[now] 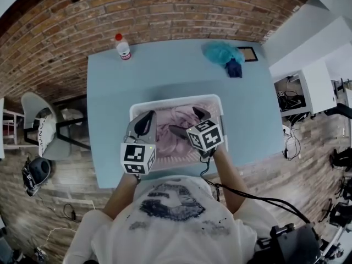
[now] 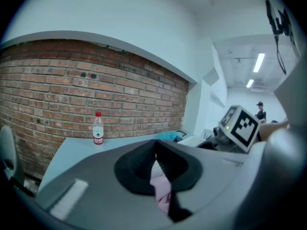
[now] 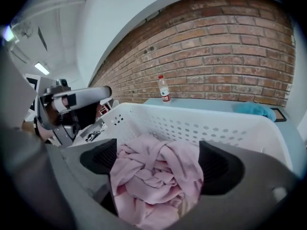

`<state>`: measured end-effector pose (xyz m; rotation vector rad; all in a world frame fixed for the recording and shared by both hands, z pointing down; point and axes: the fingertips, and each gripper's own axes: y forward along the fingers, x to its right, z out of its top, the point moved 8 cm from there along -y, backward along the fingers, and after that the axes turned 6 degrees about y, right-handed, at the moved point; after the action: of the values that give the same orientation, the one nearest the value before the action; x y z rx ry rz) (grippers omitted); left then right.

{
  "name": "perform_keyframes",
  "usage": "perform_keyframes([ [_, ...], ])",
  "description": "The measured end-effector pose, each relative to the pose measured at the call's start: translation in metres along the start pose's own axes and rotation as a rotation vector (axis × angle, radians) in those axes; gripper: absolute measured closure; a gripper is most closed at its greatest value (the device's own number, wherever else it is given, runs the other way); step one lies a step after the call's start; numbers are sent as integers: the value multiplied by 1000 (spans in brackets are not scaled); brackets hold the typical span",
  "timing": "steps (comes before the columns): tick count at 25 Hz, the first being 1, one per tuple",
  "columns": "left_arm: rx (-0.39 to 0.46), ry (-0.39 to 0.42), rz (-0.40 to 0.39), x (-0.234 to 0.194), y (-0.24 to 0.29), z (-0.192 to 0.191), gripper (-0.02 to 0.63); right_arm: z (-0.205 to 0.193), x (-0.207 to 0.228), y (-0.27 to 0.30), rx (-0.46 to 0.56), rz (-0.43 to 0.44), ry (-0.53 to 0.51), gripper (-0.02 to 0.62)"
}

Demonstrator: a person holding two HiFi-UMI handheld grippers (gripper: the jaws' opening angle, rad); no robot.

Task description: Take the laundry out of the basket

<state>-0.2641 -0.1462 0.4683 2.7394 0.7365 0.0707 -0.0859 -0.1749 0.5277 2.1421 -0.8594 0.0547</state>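
Jaws wide, my right gripper (image 3: 158,164) straddles the pink laundry (image 3: 144,186) in the basket (image 3: 225,128), left gripper (image 2: 154,146) closed alongside, so I should sink deeper and pinch a thick fold.

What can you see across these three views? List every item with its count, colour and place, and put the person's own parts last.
table: one, light blue, against the brick wall
brick wall: one, red-brown, behind the table
laundry basket: one, white, at the table's near edge
garment: one, pink, crumpled in the basket
water bottle: one, clear with a red cap, far left of the table
cloth: one, teal, far right of the table
dark item: one, navy, beside the cloth
chair: one, white, left of the table
left gripper: one, grey, jaws together, at the basket's left rim
right gripper: one, grey, jaws apart over the garment
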Motion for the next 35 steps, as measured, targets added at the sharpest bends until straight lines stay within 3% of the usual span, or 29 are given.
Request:
perform_keyframes([
  [6,-11,-20,-14,-6,11,-3,617,-15,8,36,-139,6,-73,8],
  [21,-16,-40,-27,-16,23,-1,617,-32,10,92,-295,55,-24,6],
  [28,-13,-52,-33,-20,21,-1,617,-35,11,104,-308,54,36,8],
  [31,-12,-52,-34,-21,20,-1,617,-35,11,105,-302,56,56,43],
  [35,-14,-47,-37,-21,19,-2,617,-33,11,102,-278,61,83,159],
])
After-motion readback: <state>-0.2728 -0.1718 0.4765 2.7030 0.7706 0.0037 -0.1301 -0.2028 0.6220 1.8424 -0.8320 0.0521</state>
